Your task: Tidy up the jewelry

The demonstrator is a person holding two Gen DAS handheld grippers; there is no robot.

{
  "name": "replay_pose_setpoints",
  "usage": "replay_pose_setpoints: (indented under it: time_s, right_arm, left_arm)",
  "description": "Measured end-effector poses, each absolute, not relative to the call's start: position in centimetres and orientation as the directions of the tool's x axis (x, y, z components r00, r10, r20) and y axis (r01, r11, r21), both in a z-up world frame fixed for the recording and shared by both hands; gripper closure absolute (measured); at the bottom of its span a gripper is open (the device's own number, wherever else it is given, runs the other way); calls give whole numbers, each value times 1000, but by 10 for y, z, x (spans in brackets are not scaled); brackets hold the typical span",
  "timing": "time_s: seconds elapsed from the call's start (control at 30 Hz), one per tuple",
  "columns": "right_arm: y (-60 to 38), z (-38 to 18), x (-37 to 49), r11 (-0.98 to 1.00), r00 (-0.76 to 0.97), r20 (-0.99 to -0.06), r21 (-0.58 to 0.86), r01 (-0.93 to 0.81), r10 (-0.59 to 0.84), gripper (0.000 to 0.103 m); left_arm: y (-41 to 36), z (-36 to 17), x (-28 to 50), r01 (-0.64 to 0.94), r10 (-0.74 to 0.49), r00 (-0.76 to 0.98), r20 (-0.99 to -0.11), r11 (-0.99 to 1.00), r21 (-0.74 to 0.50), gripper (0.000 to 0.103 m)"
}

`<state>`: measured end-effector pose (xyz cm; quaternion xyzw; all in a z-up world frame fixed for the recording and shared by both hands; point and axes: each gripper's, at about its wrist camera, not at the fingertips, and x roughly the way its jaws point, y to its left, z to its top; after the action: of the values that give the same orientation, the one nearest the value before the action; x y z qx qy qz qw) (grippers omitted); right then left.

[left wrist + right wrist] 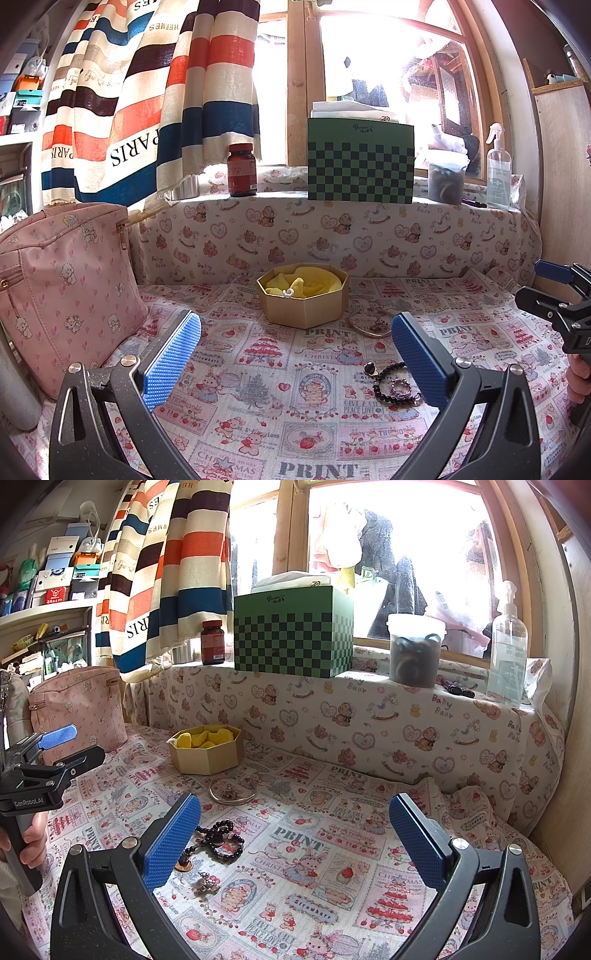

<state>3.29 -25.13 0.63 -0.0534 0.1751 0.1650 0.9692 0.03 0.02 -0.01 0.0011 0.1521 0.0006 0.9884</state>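
Observation:
An octagonal tan box (304, 306) lined with yellow cloth stands open on the printed cloth; it also shows in the right wrist view (205, 755). A thin metal bangle (365, 325) with a small charm inside it lies just right of the box, also in the right wrist view (232, 792). A black bead bracelet (389, 384) lies nearer, with a silver ring (400, 387); the bracelet (221, 840) and a small ornament (207, 884) show by my right gripper's left finger. My left gripper (295, 354) is open and empty. My right gripper (295, 840) is open and empty.
A pink teddy-print bag (62, 284) stands at the left. On the sill sit a green checkered box (360, 162), a brown pill bottle (242, 170), a jar (415, 650) and a clear spray bottle (508, 646). A striped curtain (147, 92) hangs at the back left.

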Motion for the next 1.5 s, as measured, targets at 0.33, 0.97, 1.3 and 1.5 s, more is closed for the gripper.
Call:
replay_pose_setpoints:
  time_s: [0.33, 0.97, 1.3, 1.5]
  right_arm:
    - [-251, 6, 34, 940, 884, -357, -47, -339, 302, 0]
    - [-249, 5, 32, 938, 883, -361, -56, -342, 300, 0]
    - [-252, 5, 36, 950, 887, -373, -42, -309, 272, 0]
    - [-250, 4, 33, 950, 891, -371, -62, -307, 264, 0]
  left_arm:
    - [0, 0, 0, -1, 1, 954, -301, 1000, 2, 0]
    - [0, 0, 1, -1, 1, 953, -302, 1000, 2, 0]
    - [15, -5, 2, 25, -28, 950, -312, 1000, -13, 0]
    - [5, -1, -2, -31, 33, 959, -281, 999, 14, 0]
